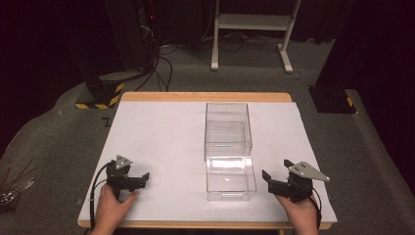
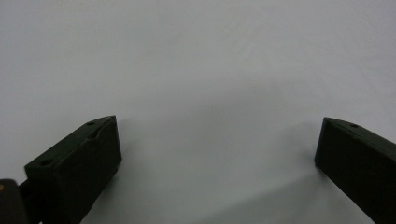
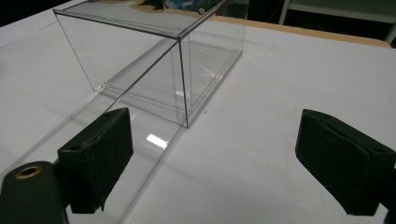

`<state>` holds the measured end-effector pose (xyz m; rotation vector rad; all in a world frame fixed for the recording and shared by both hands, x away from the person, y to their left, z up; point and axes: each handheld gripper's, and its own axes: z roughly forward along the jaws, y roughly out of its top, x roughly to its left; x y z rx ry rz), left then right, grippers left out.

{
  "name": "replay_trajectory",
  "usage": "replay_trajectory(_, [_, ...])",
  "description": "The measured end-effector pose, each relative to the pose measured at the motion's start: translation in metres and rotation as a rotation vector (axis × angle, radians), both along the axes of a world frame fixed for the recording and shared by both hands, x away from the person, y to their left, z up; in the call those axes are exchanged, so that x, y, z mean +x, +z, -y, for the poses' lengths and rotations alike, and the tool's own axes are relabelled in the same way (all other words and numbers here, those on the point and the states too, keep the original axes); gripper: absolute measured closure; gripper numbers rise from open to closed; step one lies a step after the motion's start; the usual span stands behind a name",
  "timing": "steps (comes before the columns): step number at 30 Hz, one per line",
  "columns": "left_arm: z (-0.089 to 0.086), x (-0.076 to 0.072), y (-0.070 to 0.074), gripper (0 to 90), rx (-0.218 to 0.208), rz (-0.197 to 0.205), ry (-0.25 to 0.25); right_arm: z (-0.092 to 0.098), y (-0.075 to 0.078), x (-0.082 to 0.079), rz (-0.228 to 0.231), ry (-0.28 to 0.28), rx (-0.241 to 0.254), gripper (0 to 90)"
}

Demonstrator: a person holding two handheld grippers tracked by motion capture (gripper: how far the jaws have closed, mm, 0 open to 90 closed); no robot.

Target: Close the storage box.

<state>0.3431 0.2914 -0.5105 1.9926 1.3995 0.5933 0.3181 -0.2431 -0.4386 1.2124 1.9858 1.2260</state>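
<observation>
A clear plastic box point(image 1: 227, 128) stands in the middle of the white table point(image 1: 161, 142). Its clear drawer point(image 1: 230, 180) is slid out toward the near edge. My left gripper point(image 1: 140, 181) rests near the front left of the table, open, well left of the drawer. In the left gripper view, the open left gripper point(image 2: 219, 140) has bare white table between its jaws. My right gripper point(image 1: 277, 172) sits open just right of the drawer. The right gripper view has the open right gripper point(image 3: 215, 140) facing the box point(image 3: 154, 60), with the left jaw overlapping the drawer wall point(image 3: 88, 116).
The table has wooden front and back edges point(image 1: 205, 97). Beyond it on the grey floor are a white frame stand point(image 1: 254, 24), cables point(image 1: 161, 63) and black bases with yellow-black stripes point(image 1: 100, 98). Thin rods point(image 1: 12, 188) lie on the floor at the left.
</observation>
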Motion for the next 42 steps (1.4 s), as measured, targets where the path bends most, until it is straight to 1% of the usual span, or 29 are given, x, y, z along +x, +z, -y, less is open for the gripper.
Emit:
replay_trajectory(6, [0.0,0.0,0.0,0.5,-0.003,0.0,0.001,-0.001,0.004,-0.004,0.008,0.013,0.018,11.2])
replay_trajectory(11, [0.0,0.0,0.0,0.5,-0.003,0.0,0.001,-0.004,0.008,-0.011,0.017,0.038,0.031,11.3])
replay_trajectory(19, [0.0,0.0,0.0,0.6,0.0,0.0,0.0,-0.014,0.01,-0.015,0.019,0.088,0.03,11.5])
replay_trajectory(22, [0.0,0.0,0.0,0.5,0.0,0.0,0.0,-0.015,0.009,-0.019,0.02,0.1,0.032,11.5])
replay_trajectory(25, [0.0,0.0,0.0,0.6,0.001,0.0,0.0,-0.017,0.007,-0.022,0.022,0.107,0.054,11.5])
replay_trajectory(30, [0.0,0.0,0.0,0.6,0.0,0.0,0.0,-0.021,0.006,-0.026,0.018,0.123,0.059,11.6])
replay_trajectory(42, [0.0,0.0,0.0,0.6,-0.003,0.0,0.001,-0.033,0.002,-0.034,0.005,0.167,0.044,11.8])
